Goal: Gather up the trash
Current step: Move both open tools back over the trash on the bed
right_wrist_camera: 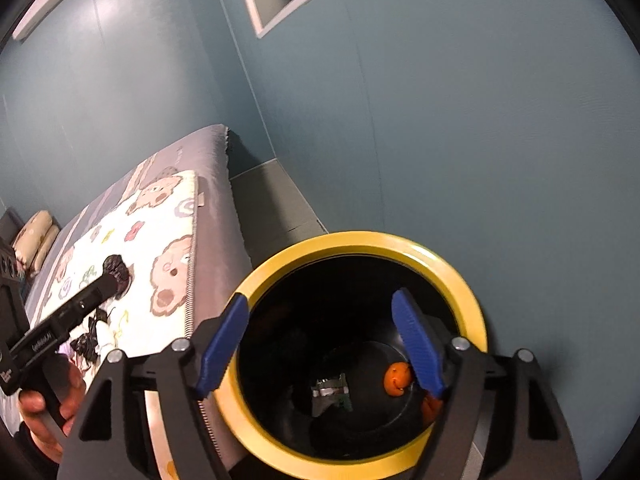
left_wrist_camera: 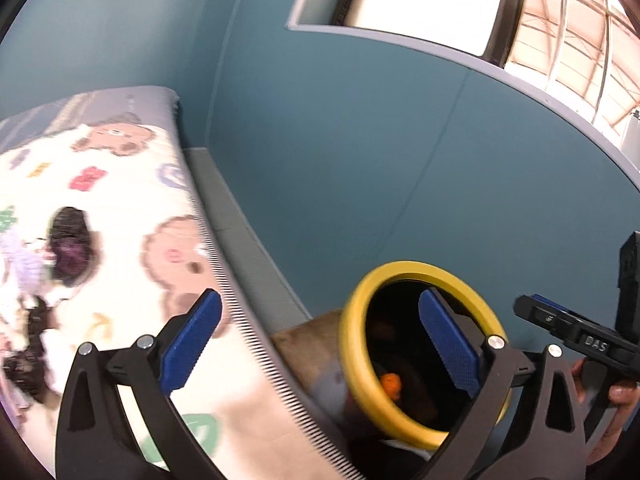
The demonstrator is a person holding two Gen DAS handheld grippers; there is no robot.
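Both tools released, nothing held: right tool (right_wrist_camera: 320,344) over the yellow-rimmed bin (right_wrist_camera: 352,244), left tool (left_wrist_camera: 320,340) beside the bed (left_wrist_camera: 224,240). Orange scrap (right_wrist_camera: 397,378) and foil wrapper (right_wrist_camera: 331,392) in bin; dark trash (right_wrist_camera: 118,274) on the bed's bear-print mat (right_wrist_camera: 160,232).

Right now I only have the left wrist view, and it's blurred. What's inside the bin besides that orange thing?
Observer: A silvery wrapper lies at the bottom of the yellow-rimmed bin, beside the orange piece.
Operator: Is the right gripper carrying anything?
Observer: No. The right gripper hangs over the bin's mouth, jaws open and empty.
Operator: What's that pale smear on the bed?
Observer: A white tube-like piece lies among black scraps on the bear-print blanket.
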